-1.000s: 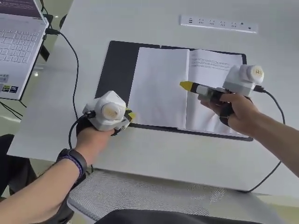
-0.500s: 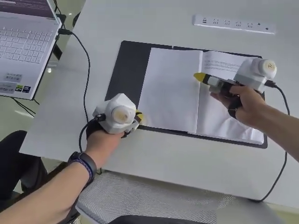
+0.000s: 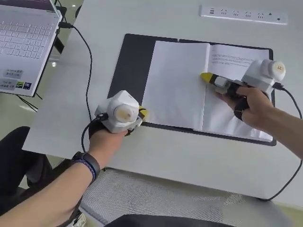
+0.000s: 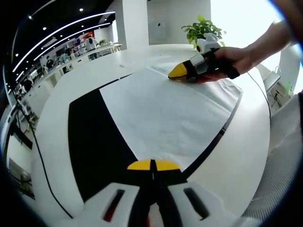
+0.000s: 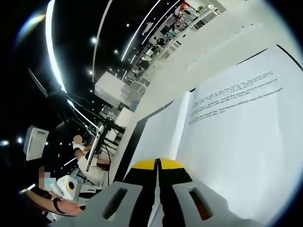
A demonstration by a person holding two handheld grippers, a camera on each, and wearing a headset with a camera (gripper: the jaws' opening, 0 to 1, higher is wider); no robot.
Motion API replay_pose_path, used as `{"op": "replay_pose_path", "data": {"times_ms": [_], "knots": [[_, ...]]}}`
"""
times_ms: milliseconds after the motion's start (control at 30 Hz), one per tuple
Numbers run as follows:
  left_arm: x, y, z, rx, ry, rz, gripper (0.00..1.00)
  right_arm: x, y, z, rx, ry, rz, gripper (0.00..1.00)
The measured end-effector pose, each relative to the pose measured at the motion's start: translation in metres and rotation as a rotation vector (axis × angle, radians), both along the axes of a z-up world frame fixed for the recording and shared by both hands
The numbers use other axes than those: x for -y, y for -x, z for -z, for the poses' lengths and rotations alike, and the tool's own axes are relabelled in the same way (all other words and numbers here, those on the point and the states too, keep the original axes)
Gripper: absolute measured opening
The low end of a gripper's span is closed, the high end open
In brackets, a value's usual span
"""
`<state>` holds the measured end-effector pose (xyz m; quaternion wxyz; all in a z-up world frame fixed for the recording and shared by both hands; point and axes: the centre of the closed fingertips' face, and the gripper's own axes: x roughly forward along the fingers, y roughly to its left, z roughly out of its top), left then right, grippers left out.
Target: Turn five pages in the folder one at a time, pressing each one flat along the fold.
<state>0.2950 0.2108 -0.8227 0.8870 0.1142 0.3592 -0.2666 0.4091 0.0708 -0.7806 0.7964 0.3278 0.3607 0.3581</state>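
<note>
A black folder (image 3: 127,66) lies open on the white table, with a blank turned page (image 3: 176,82) on its left half and a printed page (image 3: 236,59) on its right. My right gripper (image 3: 205,76) is shut, its yellow tip resting on the paper at the fold (image 3: 205,101). In the left gripper view the right gripper (image 4: 176,72) presses the page (image 4: 161,113) at the far side. My left gripper (image 3: 142,113) is shut with nothing in it, at the folder's near left edge. In the right gripper view the fold (image 5: 182,118) runs ahead of the shut jaws.
An open laptop (image 3: 23,38) sits at the table's far left, with a black cable (image 3: 88,71) trailing along the folder's left side. A white power strip (image 3: 243,14) lies at the back. The table's near edge (image 3: 156,177) is close to my hands.
My right gripper has slid a little toward the top of the fold, tip still on the paper. The left gripper has stayed at the folder's near left edge. The head camera has shifted.
</note>
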Motion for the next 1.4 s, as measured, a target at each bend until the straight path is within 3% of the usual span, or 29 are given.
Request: {"op": "replay_pose_path", "data": {"times_ms": [167,500,933,1133,1400], "knots": [[0.000,0.001,-0.001,-0.001,0.000,-0.003,0.00,-0.003,-0.002,-0.002,0.029,0.019,-0.024,0.00],[0.003,0.003,-0.004,-0.006,-0.002,-0.007,0.01,0.003,-0.052,0.009,0.054,0.056,0.054,0.00],[0.005,0.007,-0.011,-0.006,0.014,-0.030,0.01,0.005,-0.083,0.009,0.059,0.001,0.155,0.00],[0.006,0.007,-0.011,-0.008,0.014,-0.026,0.02,0.010,-0.108,0.013,0.073,-0.002,0.234,0.00],[0.008,0.011,-0.019,-0.008,0.016,-0.025,0.02,0.013,-0.133,0.021,0.075,0.000,0.285,0.00]]}}
